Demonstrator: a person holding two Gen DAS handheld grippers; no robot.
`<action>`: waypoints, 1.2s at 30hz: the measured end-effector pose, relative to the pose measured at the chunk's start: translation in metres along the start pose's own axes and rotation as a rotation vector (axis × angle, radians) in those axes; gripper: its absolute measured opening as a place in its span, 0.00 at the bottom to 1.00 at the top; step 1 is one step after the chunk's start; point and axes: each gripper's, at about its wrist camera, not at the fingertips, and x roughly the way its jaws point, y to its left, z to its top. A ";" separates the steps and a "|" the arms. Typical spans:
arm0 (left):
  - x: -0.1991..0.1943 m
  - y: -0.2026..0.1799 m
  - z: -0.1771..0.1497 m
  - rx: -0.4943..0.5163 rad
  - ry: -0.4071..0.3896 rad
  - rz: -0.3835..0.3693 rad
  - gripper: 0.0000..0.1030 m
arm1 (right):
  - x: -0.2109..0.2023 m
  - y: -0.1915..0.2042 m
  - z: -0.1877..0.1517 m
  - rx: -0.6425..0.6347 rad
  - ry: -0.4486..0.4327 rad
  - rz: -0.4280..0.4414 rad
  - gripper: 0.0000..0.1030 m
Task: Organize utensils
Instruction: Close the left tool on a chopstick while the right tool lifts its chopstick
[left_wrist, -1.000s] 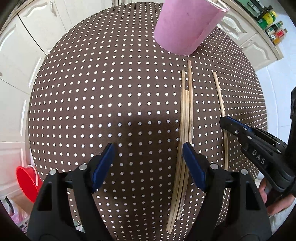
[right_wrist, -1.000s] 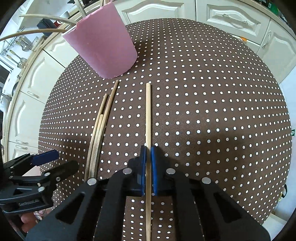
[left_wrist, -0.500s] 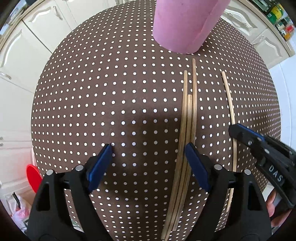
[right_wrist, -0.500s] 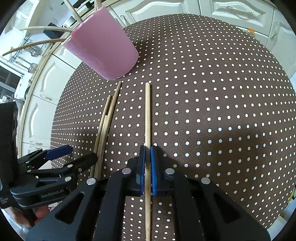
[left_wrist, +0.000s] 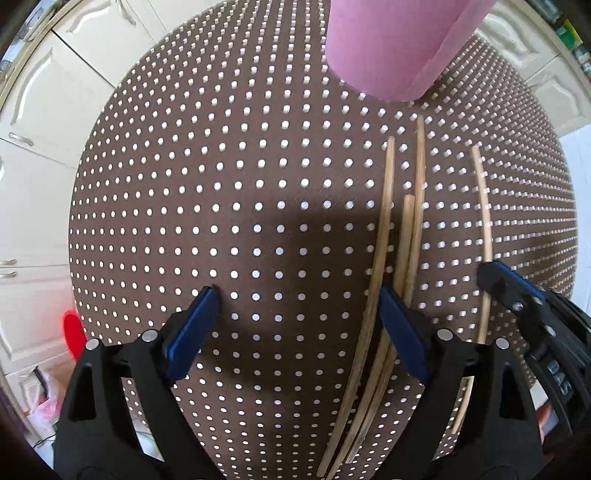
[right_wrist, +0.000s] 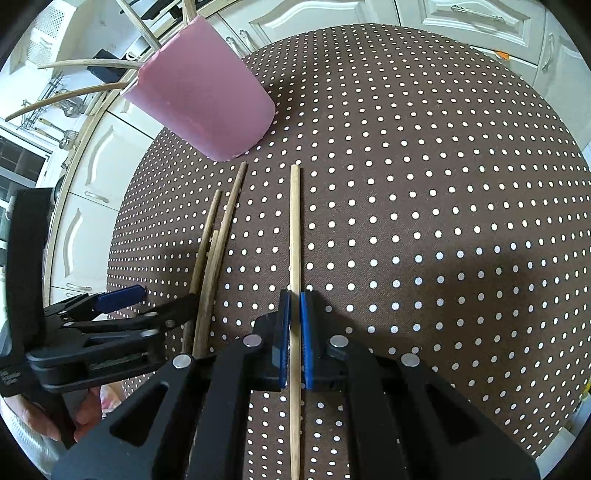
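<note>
Bamboo chopstick (right_wrist: 294, 229) lies on the dotted tablecloth (right_wrist: 424, 221), pinched by my right gripper (right_wrist: 294, 325), so I judge lifting it into the far-left pink cup (right_wrist: 207, 107) comes next, my left gripper (left_wrist: 295, 317) spread wide beside the three loose chopsticks (left_wrist: 399, 251).

You are looking at a round desk (left_wrist: 221, 184) wearing a brown cloth with white dots. Cream cabinet doors (right_wrist: 461, 14) are standing beyond its far edge. Past the left edge, something red (left_wrist: 74, 332) is showing low down, and a pink bag (left_wrist: 40, 410) is lying below it.
</note>
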 end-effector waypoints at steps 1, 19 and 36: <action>0.000 -0.004 0.003 0.010 -0.003 0.011 0.85 | 0.000 0.001 0.000 0.000 0.001 -0.004 0.04; -0.034 0.030 -0.029 0.007 -0.112 -0.071 0.06 | -0.002 0.016 0.004 0.078 0.001 -0.032 0.05; -0.110 0.050 -0.062 -0.096 -0.284 -0.119 0.06 | -0.056 0.049 0.025 -0.005 -0.184 0.020 0.05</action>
